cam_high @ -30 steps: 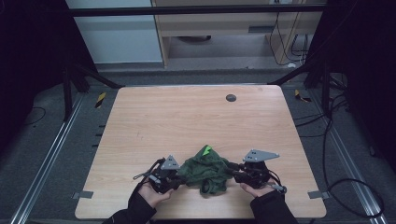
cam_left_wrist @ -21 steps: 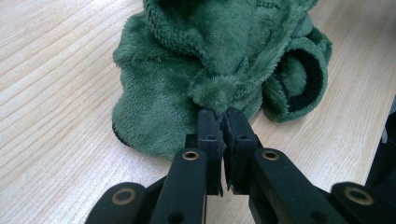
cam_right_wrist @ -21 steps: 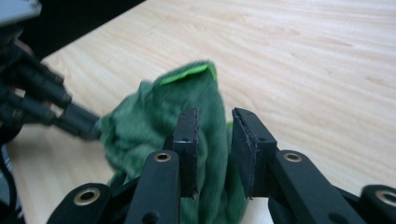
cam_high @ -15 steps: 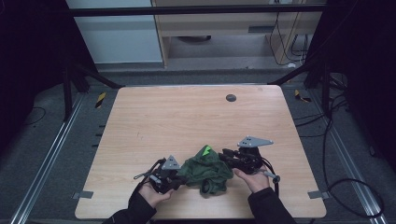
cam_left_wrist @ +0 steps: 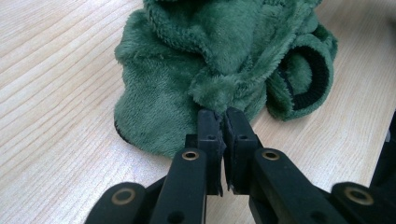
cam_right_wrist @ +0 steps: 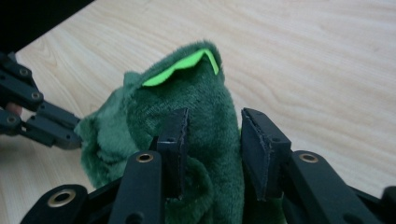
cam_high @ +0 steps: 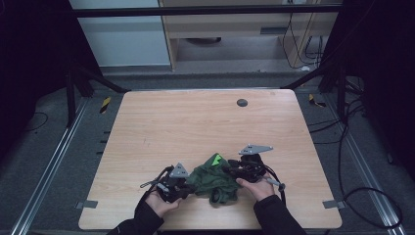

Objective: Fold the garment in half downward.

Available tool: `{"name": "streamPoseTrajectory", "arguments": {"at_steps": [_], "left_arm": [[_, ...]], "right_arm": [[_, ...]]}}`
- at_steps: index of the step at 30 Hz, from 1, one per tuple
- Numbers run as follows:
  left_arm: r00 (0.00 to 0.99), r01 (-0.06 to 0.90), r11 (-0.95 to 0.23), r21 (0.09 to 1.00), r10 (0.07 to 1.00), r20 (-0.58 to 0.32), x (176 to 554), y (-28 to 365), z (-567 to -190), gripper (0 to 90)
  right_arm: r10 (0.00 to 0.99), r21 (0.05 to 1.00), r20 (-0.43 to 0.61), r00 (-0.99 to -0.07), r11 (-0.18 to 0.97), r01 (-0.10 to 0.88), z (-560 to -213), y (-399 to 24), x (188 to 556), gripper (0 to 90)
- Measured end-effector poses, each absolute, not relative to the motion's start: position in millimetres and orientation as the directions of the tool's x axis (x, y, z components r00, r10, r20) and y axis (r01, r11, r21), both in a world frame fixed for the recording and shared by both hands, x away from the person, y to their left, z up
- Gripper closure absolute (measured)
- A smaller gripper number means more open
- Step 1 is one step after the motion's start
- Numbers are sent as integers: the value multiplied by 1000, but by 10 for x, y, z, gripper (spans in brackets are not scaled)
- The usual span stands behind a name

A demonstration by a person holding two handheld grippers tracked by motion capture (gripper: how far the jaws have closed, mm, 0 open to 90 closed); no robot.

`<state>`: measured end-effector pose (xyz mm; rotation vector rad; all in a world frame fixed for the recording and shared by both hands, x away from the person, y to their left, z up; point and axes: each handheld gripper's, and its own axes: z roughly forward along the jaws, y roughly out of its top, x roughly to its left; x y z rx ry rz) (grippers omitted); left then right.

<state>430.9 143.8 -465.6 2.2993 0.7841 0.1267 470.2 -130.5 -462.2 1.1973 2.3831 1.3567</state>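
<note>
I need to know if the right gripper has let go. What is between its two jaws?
In the right gripper view, a fold of the green fleece garment stands between the right gripper's jaws, which have just been opening; a gap shows beside one jaw.

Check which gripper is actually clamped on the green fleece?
The left gripper: jaws pinched on a fold of the green fleece. The right gripper just straddles it, jaws opening.

The table (cam_high: 205, 122) carries 1 green fleece garment (cam_high: 213, 178), bunched at about 6 o'clock near the front edge, with 1 bright green patch (cam_high: 216, 159) on it. There are 2 grippers (1 in each hand), the left gripper (cam_high: 188, 182) at 7 o'clock and the right gripper (cam_high: 230, 169) at 5 o'clock. 1 dark round spot (cam_high: 242, 103) sits toward 12 o'clock.
</note>
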Motion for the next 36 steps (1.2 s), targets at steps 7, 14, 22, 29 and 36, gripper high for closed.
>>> {"name": "streamPoseTrajectory", "arguments": {"at_steps": [7,14,22,29,36], "left_arm": [[809,508,-571,645,573,-130,4320,1446,-4657,831],[776,518,-498,695,616,-137,4395,1542,-4483,709],[759,527,-441,726,629,-169,4615,1533,-4329,644],[773,508,-467,724,619,-143,4708,1397,-4311,625],[782,500,-485,718,610,-132,4799,1261,-4314,625]], "right_arm": [[690,770,241,-682,292,567,-4635,-1329,4669,826],[684,782,236,-691,288,553,-4599,-1409,4627,887],[682,785,229,-694,292,547,-4586,-1406,4616,890],[677,786,227,-700,297,542,-4580,-1394,4622,889],[673,787,211,-709,313,532,-4584,-1366,4627,889]]}}
